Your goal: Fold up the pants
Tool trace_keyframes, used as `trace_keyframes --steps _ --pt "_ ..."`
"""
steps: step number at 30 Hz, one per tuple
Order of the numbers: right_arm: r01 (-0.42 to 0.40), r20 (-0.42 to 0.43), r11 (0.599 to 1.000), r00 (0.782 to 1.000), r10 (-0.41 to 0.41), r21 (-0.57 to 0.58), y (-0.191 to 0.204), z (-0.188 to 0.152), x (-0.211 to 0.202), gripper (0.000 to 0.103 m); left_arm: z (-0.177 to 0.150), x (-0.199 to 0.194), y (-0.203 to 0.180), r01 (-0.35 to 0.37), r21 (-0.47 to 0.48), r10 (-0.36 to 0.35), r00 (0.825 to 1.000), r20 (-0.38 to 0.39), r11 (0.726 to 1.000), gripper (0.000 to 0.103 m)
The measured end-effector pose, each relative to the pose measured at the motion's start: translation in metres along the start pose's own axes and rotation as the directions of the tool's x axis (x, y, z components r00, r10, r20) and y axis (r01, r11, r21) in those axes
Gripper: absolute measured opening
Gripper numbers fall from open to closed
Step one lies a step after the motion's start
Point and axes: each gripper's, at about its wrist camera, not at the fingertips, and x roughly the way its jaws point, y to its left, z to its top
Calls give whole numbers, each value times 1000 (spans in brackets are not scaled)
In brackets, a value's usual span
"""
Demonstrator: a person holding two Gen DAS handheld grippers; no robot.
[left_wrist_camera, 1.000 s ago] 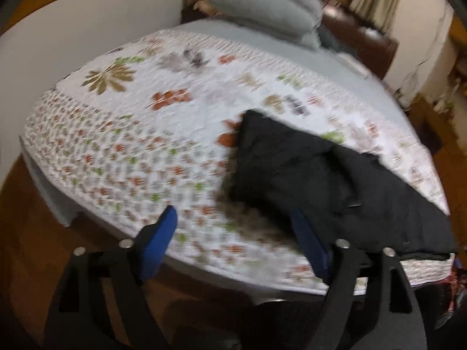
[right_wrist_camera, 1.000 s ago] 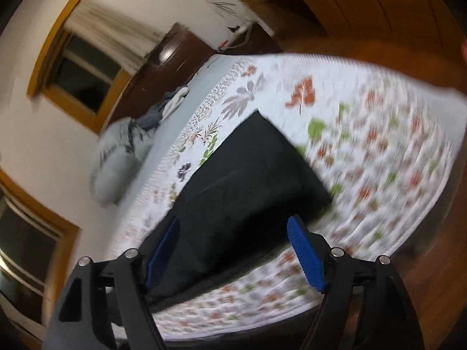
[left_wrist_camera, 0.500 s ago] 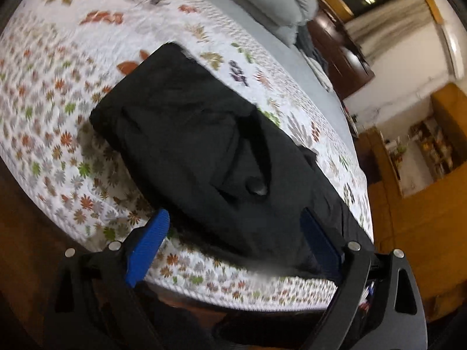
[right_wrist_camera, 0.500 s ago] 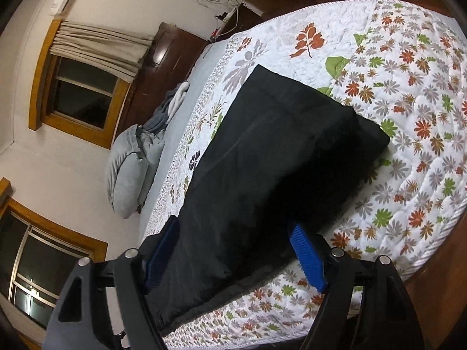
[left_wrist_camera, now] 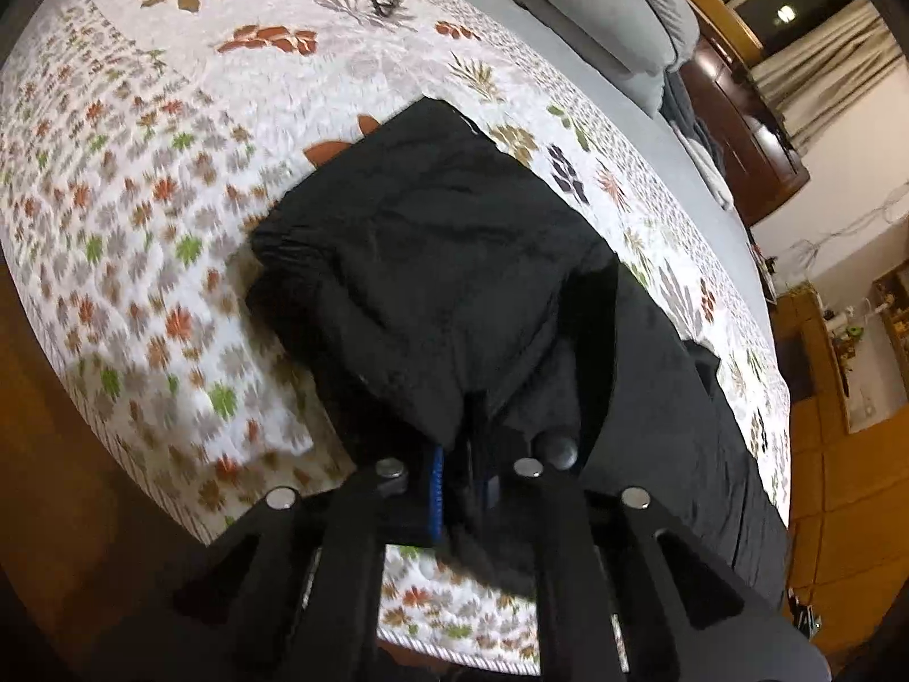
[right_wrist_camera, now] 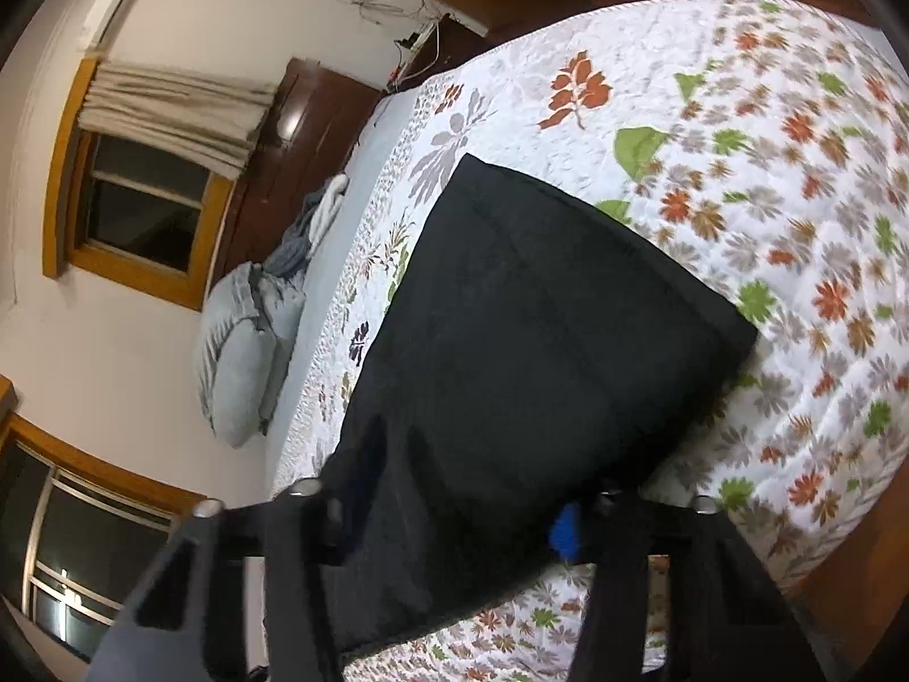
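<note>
CHG: both grippers just closed | L gripper (left_wrist_camera: 460,477) jaws pinched on pants (left_wrist_camera: 454,284) near edge | R gripper (right_wrist_camera: 460,517) jaws narrowed round pants edge, contact unclear | pants flat on quilt (left_wrist_camera: 170,170), near its front edge | NEXT: prob. lift for fold

Pants (left_wrist_camera: 432,284): black cloth, matt, fine-woven, softly creased. Bed quilt (left_wrist_camera: 170,182): stitched cotton-like cloth, puckered surface, printed leaf pattern, matt, corded edge. Pillow (right_wrist_camera: 238,352) at 9 o'clock in the right wrist view: grey cloth, matt, wrinkled. Left hand-held gripper (left_wrist_camera: 460,483): matt black plastic arms, 4 bright metal pins, ribbed blue pads. Right hand-held gripper (right_wrist_camera: 466,517): same plastic and pins. Window frame (right_wrist_camera: 62,170): wood, semi-gloss. Curtain (right_wrist_camera: 170,113): pleated beige cloth. Headboard (left_wrist_camera: 744,131): dark glossy wood.
</note>
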Motion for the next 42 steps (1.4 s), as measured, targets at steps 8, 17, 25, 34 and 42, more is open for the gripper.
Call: trace_keyframes --steps 8,17,25,34,42 --pt "-29 -30 999 999 31 45 -25 2 1 51 -6 3 5 1 31 0 1000 -26 1000 13" --pt "54 46 998 998 -53 -14 -20 7 -9 14 -11 14 2 -47 39 47 999 -23 998 12" --pt "-21 57 999 998 19 39 -32 9 -18 59 -11 5 3 -23 50 24 999 -26 999 27" --pt "76 204 995 977 -62 -59 -12 2 -82 65 -22 -83 -17 -89 155 52 972 229 984 70" --pt "63 104 988 993 -49 -138 -1 -7 -40 65 -1 -50 -68 -61 312 -1 980 197 948 78"
